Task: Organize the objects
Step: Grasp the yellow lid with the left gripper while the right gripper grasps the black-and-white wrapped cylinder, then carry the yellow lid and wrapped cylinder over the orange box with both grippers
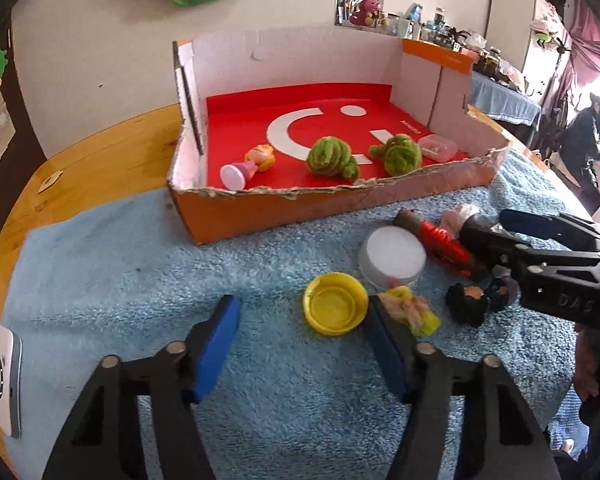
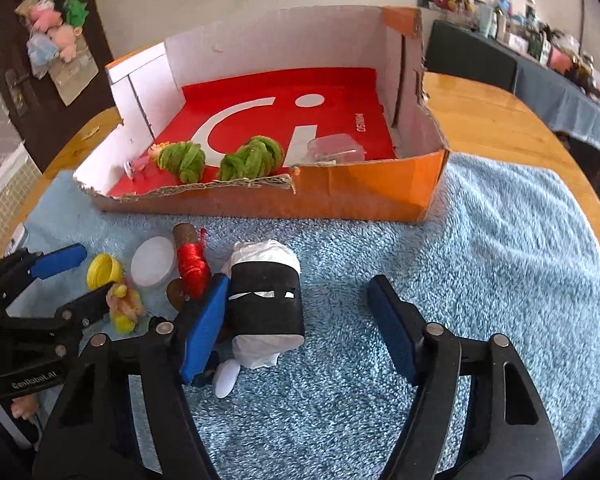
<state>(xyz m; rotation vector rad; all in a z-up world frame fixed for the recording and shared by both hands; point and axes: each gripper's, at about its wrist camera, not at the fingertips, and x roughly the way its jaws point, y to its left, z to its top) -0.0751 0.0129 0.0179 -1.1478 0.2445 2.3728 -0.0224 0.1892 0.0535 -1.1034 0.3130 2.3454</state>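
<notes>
Reaching over the blue towel, we hold both tongs open: the right tongs straddle the black-wrapped roll, the left tongs near the yellow cap. We should centre each, then squeeze before lifting toward the box.

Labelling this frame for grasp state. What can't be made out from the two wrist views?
- Dark-haired figure: left view, partly behind the right gripper; right view, hidden by its finger.
- Clear plastic box: contents too small in both views.
- Yellow doll: left view, the left gripper finger covers one edge; contact unclear.
- Black-and-white roll: underside hidden.
</notes>
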